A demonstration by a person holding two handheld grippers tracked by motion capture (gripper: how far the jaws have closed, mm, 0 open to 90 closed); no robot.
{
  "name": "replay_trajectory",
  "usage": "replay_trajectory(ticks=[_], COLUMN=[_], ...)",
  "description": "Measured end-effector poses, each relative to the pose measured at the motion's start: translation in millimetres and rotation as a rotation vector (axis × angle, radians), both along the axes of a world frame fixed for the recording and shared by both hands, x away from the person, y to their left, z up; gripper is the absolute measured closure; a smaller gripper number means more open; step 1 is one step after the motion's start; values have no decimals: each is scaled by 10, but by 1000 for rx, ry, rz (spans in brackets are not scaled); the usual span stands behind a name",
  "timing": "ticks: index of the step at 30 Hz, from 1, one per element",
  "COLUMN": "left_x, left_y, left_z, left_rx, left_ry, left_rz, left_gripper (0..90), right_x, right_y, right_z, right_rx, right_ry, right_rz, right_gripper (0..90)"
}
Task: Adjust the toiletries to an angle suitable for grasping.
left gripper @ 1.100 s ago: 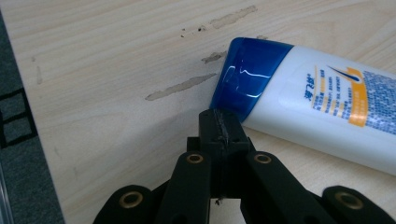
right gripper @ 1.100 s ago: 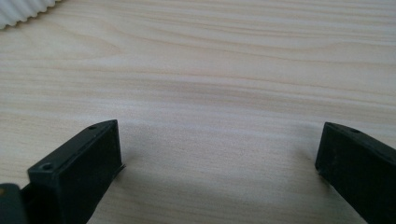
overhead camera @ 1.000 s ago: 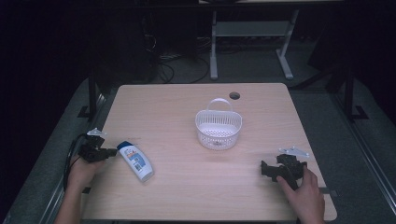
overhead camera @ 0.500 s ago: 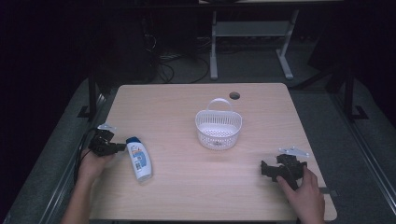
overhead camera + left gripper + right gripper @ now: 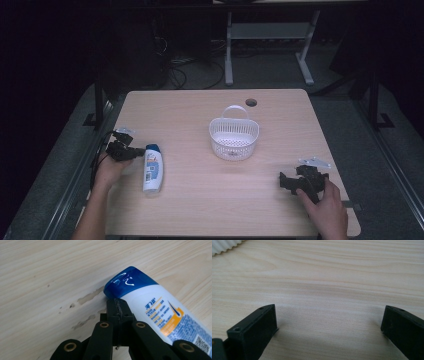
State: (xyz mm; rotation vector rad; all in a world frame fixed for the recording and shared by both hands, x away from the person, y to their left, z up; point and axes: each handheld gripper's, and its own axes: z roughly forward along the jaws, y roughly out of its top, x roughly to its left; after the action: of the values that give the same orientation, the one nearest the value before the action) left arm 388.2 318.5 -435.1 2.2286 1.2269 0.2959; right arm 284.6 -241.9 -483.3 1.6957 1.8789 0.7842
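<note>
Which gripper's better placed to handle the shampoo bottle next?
Left, probably. The left gripper has its jaws shut, tips against the shampoo bottle just below its blue cap. The right gripper sits open at the table's far side, past the white basket.

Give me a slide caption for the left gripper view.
Shut left gripper nudging the blue-capped shampoo bottle lying on the wooden table.

Bottle [image 5: 152, 170] lies on tabletop [image 5: 200, 210] at left, left gripper [image 5: 131, 152] just beside its cap. Basket [image 5: 233, 138] centre, farther back. Right gripper [image 5: 286, 181] near right.
</note>
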Motion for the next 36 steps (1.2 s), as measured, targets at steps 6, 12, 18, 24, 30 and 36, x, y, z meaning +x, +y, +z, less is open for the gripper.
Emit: replay_trajectory(ticks=[6, 12, 18, 24, 30, 36], left_x=[48, 71, 66, 51, 45, 42], left_y=[-146, -291, -432, -564, -675, -624], left_z=[-3, -23, -21, -12, -14, 20], left_rx=[-9, -21, -33, -27, -28, -40], left_ry=[2, 2, 2, 8, 4, -13], left_rz=[-27, -54, -90, -135, -164, -153], left_gripper=[900, 900, 900, 900, 900, 896], right_x=[0, 0, 0, 0, 0, 0], right_y=[0, 0, 0, 0, 0, 0], right_z=[0, 0, 0, 0, 0, 0], right_rx=[0, 0, 0, 0, 0, 0], right_ry=[0, 0, 0, 0, 0, 0], right_rz=[0, 0, 0, 0, 0, 0], right_gripper=[0, 0, 0, 0, 0, 0])
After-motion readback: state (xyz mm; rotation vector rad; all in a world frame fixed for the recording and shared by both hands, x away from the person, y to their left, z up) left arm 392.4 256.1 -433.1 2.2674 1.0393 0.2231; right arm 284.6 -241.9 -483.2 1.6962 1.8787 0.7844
